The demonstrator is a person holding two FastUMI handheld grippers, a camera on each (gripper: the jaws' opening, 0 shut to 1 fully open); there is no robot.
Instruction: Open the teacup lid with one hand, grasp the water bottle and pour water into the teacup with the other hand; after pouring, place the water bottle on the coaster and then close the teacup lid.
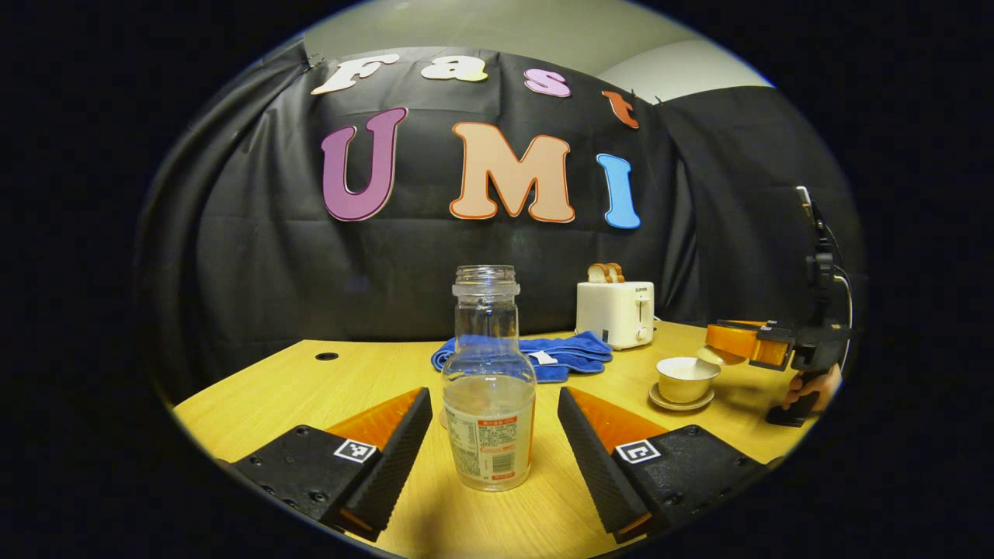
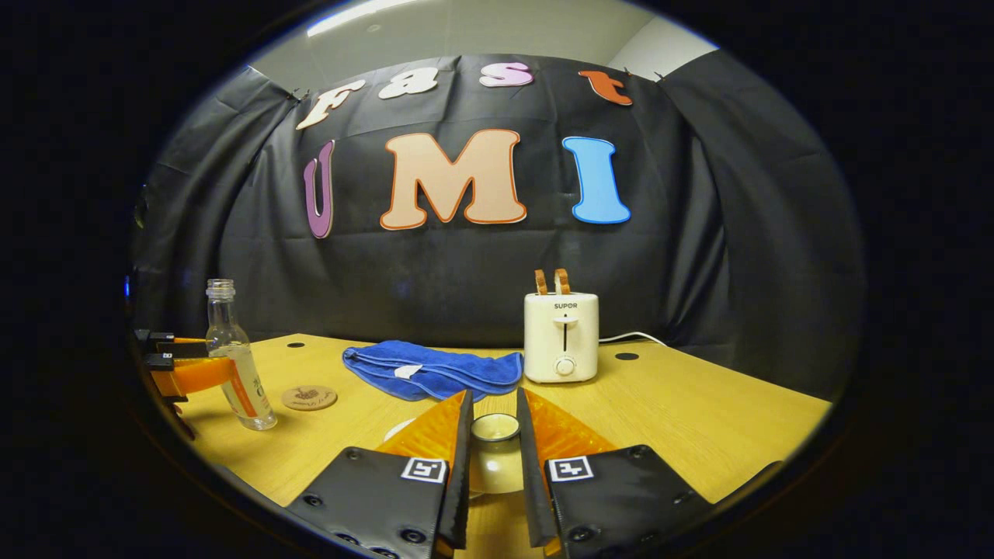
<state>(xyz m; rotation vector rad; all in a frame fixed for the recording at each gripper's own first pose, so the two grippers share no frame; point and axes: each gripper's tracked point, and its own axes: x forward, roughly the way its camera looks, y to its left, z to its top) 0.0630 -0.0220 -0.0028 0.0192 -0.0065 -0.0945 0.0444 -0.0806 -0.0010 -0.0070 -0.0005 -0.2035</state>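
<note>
two grippers, one bottle, one cup on a pale wood table

two-thirds down the left gripper view, dead centre, stands the water bottle (image 1: 488,388), capless and upright on the wooden table (image 1: 295,380). the left gripper (image 1: 494,435) has its fingers spread wide to either side of the glass, touching neither flank. at the right edge of that frame the teacup (image 1: 684,378) sits on its saucer (image 1: 681,401), uncovered, with the right gripper (image 1: 718,355) holding the lid (image 1: 712,355) just above the rim, a hand (image 1: 811,386) behind it.

low centre in the right gripper view, the fingers are drawn close on the lid (image 2: 495,454). at far left there, the bottle (image 2: 237,365) stands beside a round coaster (image 2: 309,397). a blue cloth (image 2: 435,371) lies crumpled mid-table, a white toaster (image 2: 561,336) with bread in its slots to its right, cable holes in the tabletop, black drapery behind.
</note>
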